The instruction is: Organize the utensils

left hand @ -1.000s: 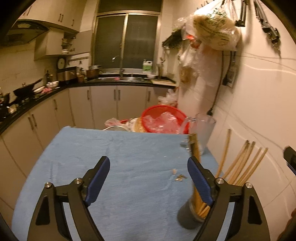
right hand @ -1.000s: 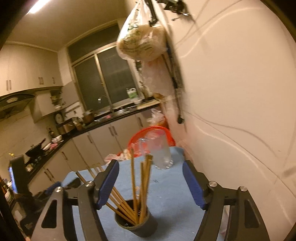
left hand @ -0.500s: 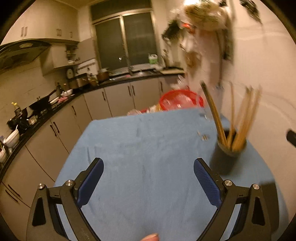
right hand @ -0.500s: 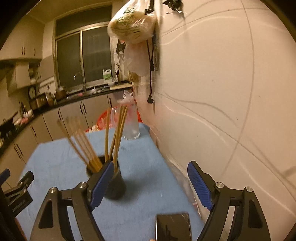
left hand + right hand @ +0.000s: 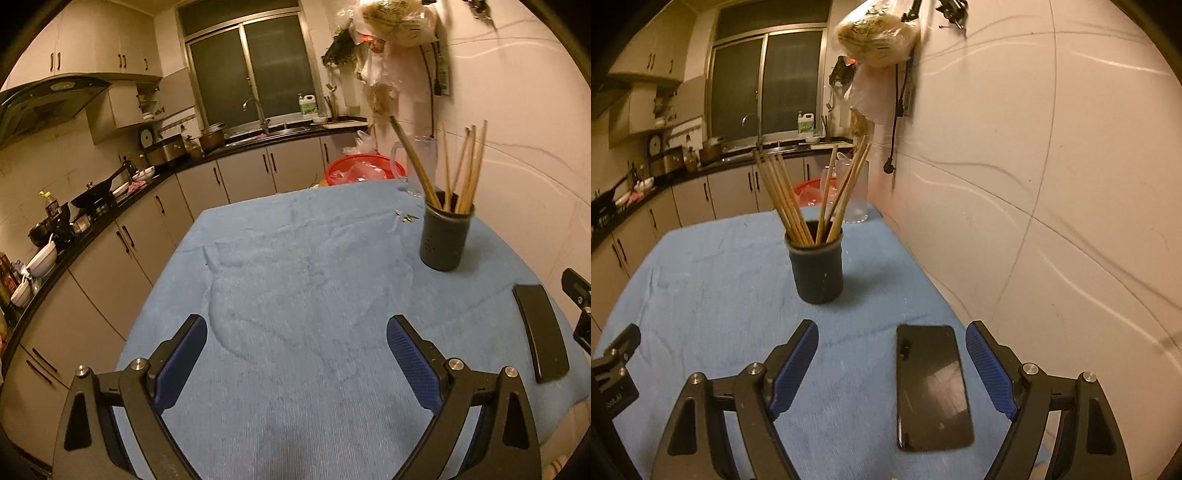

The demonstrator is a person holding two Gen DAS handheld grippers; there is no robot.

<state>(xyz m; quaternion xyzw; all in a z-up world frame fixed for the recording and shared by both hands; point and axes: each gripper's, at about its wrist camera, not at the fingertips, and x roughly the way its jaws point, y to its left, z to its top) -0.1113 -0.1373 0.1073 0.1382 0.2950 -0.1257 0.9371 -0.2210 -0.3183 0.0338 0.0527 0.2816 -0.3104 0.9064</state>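
The chopsticks [image 5: 798, 199] stand bundled in a dark round holder [image 5: 817, 271], long axes near upright but fanned: in the right wrist view one cluster leans toward the upper left, the other few toward the upper right, all tips up and butts down in the cup. The holder sits upright on the blue cloth [image 5: 713, 288] at the middle of that frame; in the left wrist view the same holder [image 5: 446, 236] is at the right, the chopsticks [image 5: 461, 170] spreading above its rim, close to the pale wall.

The left gripper [image 5: 295, 350] angles down over bare cloth [image 5: 295, 266] at the bottom of its frame; its jaws have just been opening and stand wide apart with nothing between them. The right gripper [image 5: 892, 354] also tilts down, low in its frame; its jaws have likewise just been opening and stand released. A black phone [image 5: 932, 386] lies flat on the cloth between the right gripper's fingers in the picture, nearer the right one, but the pads do not press on it. In the left wrist view the phone [image 5: 539, 332] lies at the right edge, well apart from the holder.

The finger pads [image 5: 990, 373] are blue and finely knurled on black angular arms with silver bolts. The cloth is a soft, faintly wrinkled weave. The chopsticks are thin, straight, light wood; the holder is matt and cylindrical. A clear pitcher [image 5: 855, 195] stands behind it
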